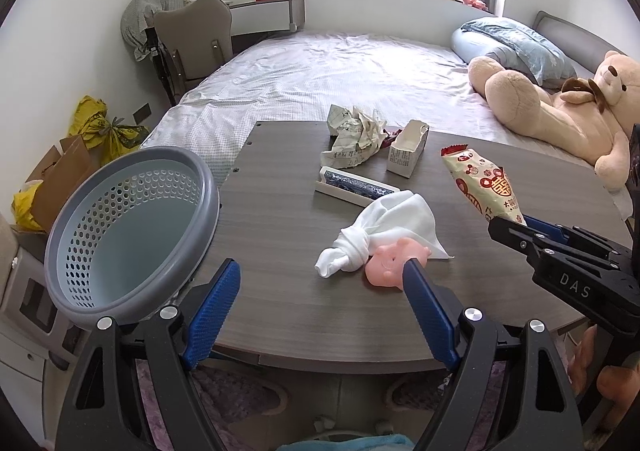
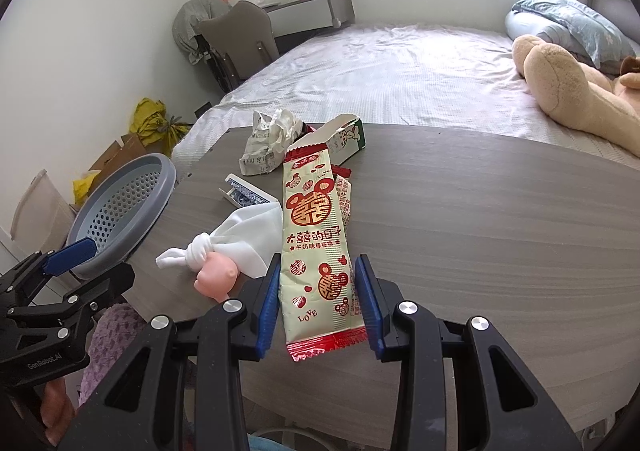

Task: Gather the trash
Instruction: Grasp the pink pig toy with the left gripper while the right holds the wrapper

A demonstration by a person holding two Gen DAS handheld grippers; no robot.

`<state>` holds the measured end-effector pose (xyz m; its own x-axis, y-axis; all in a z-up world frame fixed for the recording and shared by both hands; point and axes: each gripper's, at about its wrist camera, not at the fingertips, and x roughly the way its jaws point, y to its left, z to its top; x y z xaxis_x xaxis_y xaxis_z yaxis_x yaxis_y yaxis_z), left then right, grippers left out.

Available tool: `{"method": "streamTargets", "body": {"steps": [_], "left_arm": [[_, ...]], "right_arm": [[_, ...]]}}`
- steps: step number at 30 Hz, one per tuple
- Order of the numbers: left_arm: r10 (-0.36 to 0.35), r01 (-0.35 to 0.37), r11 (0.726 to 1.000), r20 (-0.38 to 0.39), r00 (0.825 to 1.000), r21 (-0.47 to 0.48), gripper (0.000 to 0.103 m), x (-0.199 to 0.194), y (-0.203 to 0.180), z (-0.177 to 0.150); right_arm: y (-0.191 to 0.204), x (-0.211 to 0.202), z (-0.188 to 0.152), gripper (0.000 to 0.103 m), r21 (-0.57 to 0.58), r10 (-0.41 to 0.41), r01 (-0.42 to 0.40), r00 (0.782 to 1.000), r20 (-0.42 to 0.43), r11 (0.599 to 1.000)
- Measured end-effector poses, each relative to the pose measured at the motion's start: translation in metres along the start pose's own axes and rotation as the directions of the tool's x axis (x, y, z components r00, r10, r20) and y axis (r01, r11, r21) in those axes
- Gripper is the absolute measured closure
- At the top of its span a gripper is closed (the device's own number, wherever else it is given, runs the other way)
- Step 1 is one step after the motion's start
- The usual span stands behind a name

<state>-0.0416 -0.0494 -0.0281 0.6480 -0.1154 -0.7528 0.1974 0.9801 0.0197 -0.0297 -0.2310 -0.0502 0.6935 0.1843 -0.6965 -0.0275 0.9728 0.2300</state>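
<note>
1. Gripping the snack wrapper [image 2: 316, 251], the right gripper [image 2: 316, 291] holds it above the table [image 2: 500, 231].
2. Beside the table, the perforated basket [image 1: 132, 223] holds nothing.
3. Left gripper [image 1: 324, 287] gapes wide, holding nothing.

Cream-red snack wrapper [image 2: 316, 247] off table, lengthwise btwn right gripper [image 2: 316, 283] pads; empty grey basket [image 1: 132, 227] at table edge.

- We see bare table [image 2: 480, 219] on the right side, free to pass.
- The cloth [image 1: 384, 229], pink toy [image 1: 390, 265] and boxes [image 1: 406, 149] block the way toward the basket [image 1: 128, 227].
</note>
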Motion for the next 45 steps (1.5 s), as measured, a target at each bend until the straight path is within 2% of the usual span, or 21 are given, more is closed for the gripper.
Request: {"method": "streamTargets", "body": {"steps": [24,37,45], "left_arm": [[0.003,-0.002,0.999,-0.015,1.0,0.039,0.023,0.005,-0.037,-0.005],[0.003,-0.003,1.0,-0.051,0.999,-0.01,0.023,0.02,-0.024,-0.007],[-0.011,0.012,1.0,-0.072,0.997,0.017,0.023,0.033,-0.035,-0.007]], "right_arm": [[-0.028,-0.027,-0.018,0.067,0.072,-0.012,0.008,0.999,0.046,0.997],[-0.038,-0.024,-0.024,0.067,0.125,-0.02,0.015,0.999,0.04,0.992],[-0.046,-0.02,-0.029,0.067,0.154,-0.017,0.012,0.999,0.03,0.988]]}}
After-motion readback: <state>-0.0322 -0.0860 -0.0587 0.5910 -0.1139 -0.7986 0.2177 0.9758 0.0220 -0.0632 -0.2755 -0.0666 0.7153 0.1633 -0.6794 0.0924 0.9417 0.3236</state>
